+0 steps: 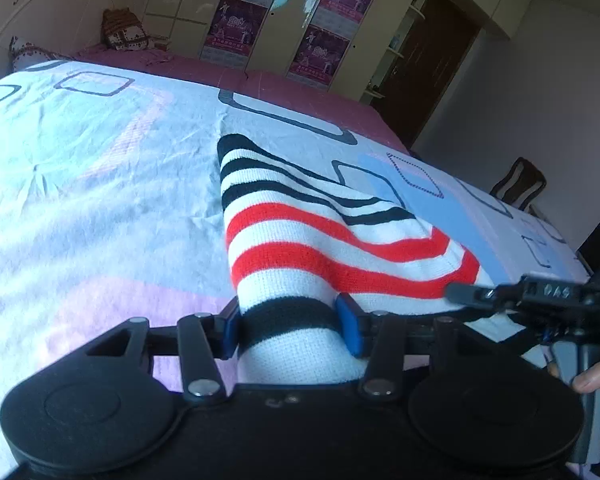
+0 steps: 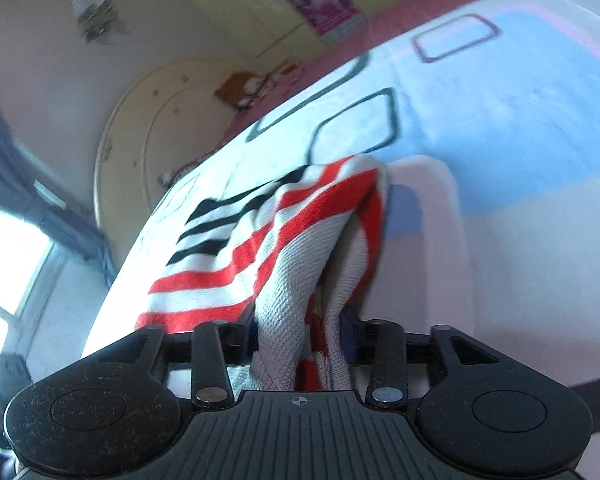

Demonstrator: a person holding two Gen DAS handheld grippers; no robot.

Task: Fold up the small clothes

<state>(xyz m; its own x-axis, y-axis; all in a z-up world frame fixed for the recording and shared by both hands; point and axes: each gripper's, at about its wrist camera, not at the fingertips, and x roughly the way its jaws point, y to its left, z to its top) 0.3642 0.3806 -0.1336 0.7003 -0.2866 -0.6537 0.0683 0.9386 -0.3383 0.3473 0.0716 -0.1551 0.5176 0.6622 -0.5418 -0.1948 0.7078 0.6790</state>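
Bed (image 1: pixel 100 184) under a blue-and-pink patterned sheet, wardrobe (image 1: pixel 260 20) at 12 o'clock. Striped sweater (image 1: pixel 320 240) spread on the sheet at centre, near edge lifted. Left gripper (image 1: pixel 290 328) pinching a black-and-white band. Right gripper (image 2: pixel 300 336) at 3 o'clock, clamping bunched red-striped knit.

Bright bedroom: patterned bedspread (image 1: pixel 100 168), cream wardrobes (image 1: pixel 284 12) with posters, dark door (image 1: pixel 428 64), chair (image 1: pixel 520 182).
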